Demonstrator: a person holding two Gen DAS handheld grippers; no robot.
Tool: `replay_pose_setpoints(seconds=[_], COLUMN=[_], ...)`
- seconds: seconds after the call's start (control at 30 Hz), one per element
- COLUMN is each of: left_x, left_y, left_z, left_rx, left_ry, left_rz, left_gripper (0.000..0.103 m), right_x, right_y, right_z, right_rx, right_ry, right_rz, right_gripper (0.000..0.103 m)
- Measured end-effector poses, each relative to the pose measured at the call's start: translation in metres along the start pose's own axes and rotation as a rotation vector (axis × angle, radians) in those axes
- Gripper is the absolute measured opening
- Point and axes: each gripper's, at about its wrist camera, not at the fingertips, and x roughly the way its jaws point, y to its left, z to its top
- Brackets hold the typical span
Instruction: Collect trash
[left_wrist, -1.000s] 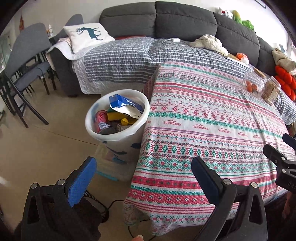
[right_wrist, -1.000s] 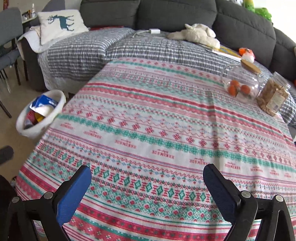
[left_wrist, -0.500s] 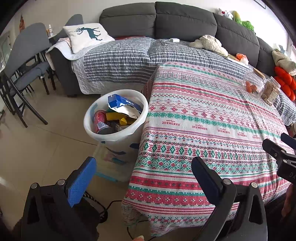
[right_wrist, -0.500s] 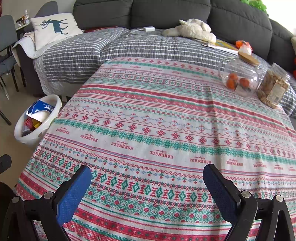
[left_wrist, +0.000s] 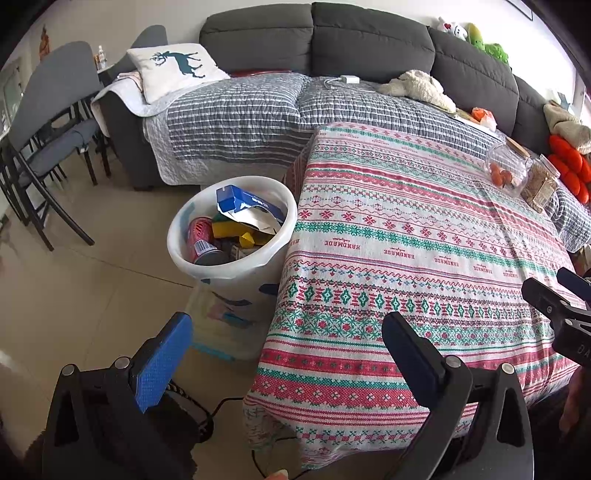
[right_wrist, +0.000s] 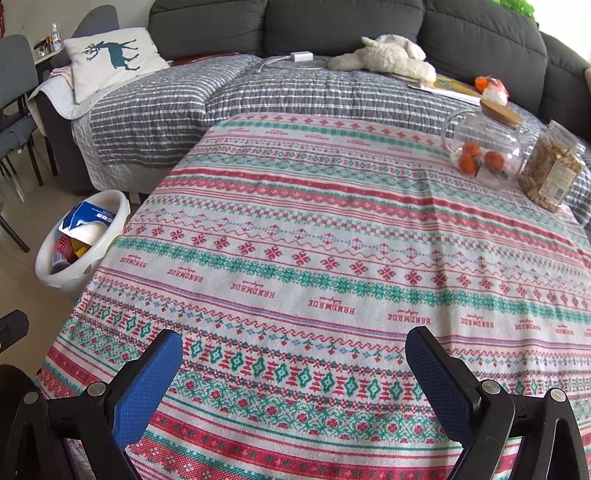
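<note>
Though partly hidden by the tablecloth (left_wrist: 424, 236), the full bin (left_wrist: 232, 266); both hand-held grippers (left_wrist: 288, 354) (right_wrist: 293, 373) wide, empty.

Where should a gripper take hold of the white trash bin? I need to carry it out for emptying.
Grip the trash bin by its thick rolled rim on the floor-facing side, probably from above, one finger inside: the tablecloth crowds the opposite side.
</note>
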Motion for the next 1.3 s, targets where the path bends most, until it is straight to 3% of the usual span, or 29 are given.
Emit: replay_pose_setpoints(seconds=[1.3], left_x=[-0.0015], left_y=[0.0034], left_z=[-0.0009], left_rx=[0.001], left_ry=[-0.004], left_rz=[-0.006], left_gripper=[0.103], right_x=[-0.0003], right_y=[0.0013], right_z=[0.0004], right_rx=[0.017], right_ry=[0.003], right_rz=[0.005], right_gripper=[0.1])
